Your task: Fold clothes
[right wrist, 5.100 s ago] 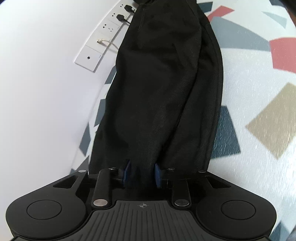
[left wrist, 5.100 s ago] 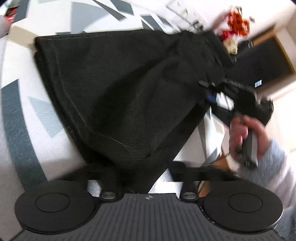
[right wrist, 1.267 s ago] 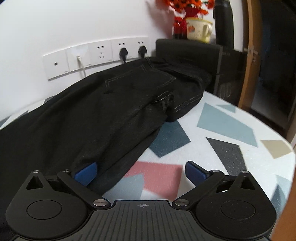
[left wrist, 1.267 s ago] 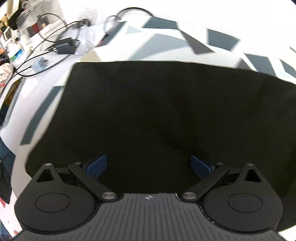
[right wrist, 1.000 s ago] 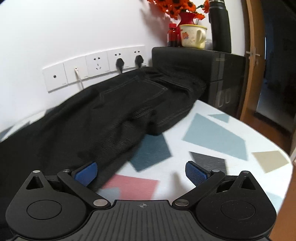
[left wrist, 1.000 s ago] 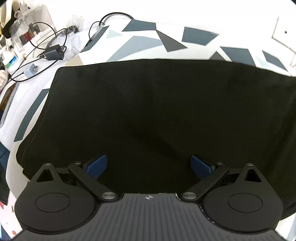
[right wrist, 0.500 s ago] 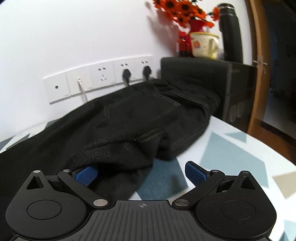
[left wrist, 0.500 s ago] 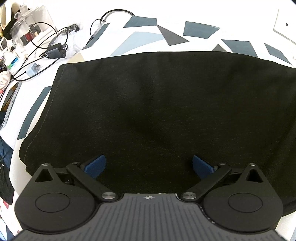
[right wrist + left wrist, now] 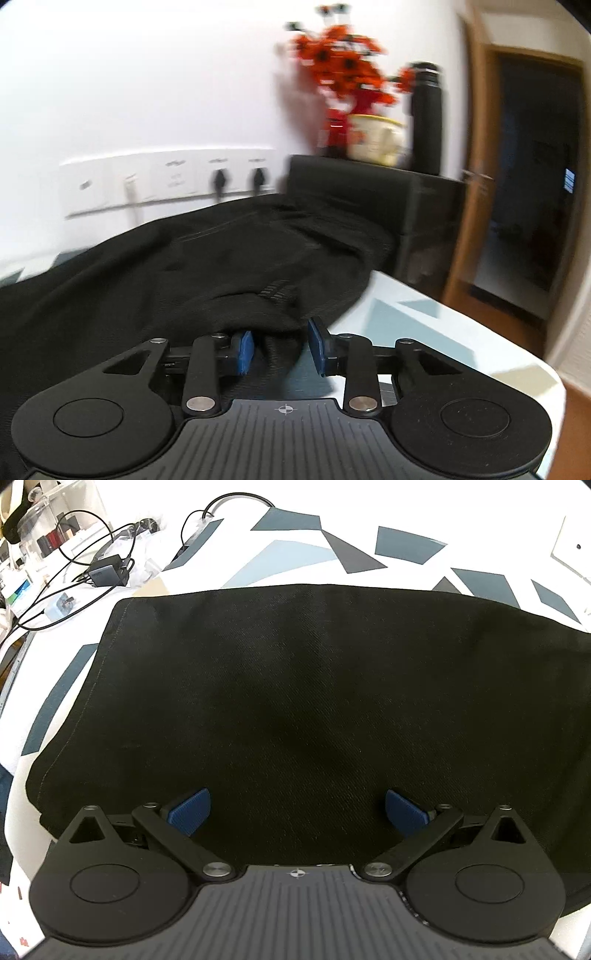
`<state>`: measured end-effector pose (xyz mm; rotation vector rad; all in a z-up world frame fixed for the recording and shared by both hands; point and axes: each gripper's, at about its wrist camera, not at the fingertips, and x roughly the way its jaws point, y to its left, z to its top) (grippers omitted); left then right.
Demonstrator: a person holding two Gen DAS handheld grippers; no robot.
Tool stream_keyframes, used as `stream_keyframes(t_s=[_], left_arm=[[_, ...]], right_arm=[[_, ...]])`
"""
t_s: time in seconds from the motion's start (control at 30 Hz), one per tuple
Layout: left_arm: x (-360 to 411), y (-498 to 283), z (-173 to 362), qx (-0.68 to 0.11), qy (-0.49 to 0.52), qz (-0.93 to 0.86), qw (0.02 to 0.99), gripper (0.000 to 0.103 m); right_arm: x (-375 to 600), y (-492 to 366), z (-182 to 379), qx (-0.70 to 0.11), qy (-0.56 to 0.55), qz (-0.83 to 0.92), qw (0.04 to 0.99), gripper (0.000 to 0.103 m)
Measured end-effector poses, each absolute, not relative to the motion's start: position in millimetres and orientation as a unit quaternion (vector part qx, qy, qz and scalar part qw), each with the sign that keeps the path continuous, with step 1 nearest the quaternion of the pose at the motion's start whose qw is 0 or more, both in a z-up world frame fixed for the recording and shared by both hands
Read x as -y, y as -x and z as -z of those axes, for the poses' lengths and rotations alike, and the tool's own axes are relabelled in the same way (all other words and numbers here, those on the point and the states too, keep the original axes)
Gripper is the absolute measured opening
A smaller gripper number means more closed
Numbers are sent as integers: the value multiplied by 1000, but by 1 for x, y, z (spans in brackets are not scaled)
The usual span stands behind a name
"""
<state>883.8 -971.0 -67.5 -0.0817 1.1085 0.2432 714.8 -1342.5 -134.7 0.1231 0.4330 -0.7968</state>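
With the left gripper (image 9: 297,810) spread wide over the trousers' (image 9: 314,701) legs, a bunched waist fold is being closed on between the right gripper's (image 9: 280,345) pads, where too thin a bite risks slipping out

One garment, two tools, one desk.
One pair of black trousers (image 9: 314,701) lies on one patterned desk (image 9: 291,557); two tools: left tool (image 9: 297,810), right tool (image 9: 280,347); one power adapter (image 9: 108,574), one mug (image 9: 375,138), one black flask (image 9: 426,118).
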Motion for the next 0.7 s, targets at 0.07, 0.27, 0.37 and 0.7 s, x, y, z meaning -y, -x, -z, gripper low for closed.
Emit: stream_keyframes(t_s=[0.07,0.27,0.37,0.7], left_arm=[[970,-883,68,-524,42,-112,843,103],[964,-886,70,-528,59,-111,840,103],[964,-889,70,-535,62,-107,836,103],[964,-888,72,-525,61,-116,841,103]], right_arm=[[1341,-724,132,-222,-30,377,899,37],[1360,-707,117,-194,-65,349,915,6],[1420,-665,127,-163,-302,357,869,11],[1417,-600,130,-104,-449,341,819,50]])
